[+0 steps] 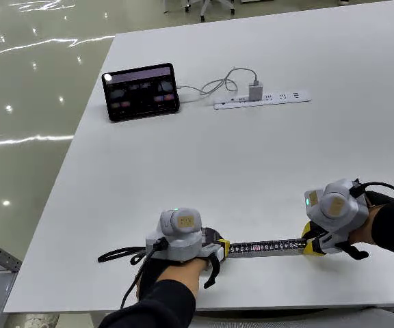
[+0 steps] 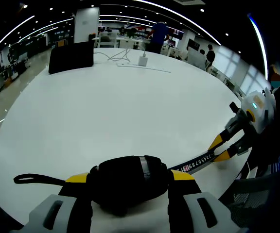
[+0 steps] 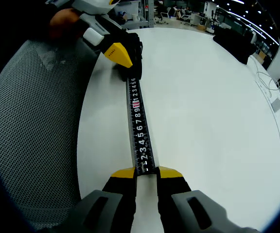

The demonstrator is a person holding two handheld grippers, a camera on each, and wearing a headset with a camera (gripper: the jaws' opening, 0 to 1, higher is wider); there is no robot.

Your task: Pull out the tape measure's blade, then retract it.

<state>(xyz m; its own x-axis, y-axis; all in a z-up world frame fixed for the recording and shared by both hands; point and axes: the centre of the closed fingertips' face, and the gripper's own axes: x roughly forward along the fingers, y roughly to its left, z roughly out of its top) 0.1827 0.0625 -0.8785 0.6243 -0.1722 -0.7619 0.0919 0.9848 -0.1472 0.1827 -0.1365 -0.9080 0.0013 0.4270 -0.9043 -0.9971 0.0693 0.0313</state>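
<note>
The white desk [image 1: 252, 171] is taking up most of the head view. A dark tablet [image 1: 140, 91] is standing in the upper left of that frame. To its right, a white power strip [image 1: 262, 100] is lying flat with a charger [image 1: 255, 91] plugged in.

At the bottom centre, the left gripper [image 1: 217, 247] is holding the black tape measure [image 2: 128, 184], its yellow-tipped jaws pressing on either side of the case. At the lower right, the right gripper [image 3: 146, 174] is closing its jaws on the far end of the blade [image 3: 139, 126]. The very tip is hidden between them, so it is probably being pinched there.

The blade is lying pulled out flat along the desk between the two grippers, numbers facing up. A black strap [image 1: 118, 255] is trailing from the case toward the lower left.
</note>
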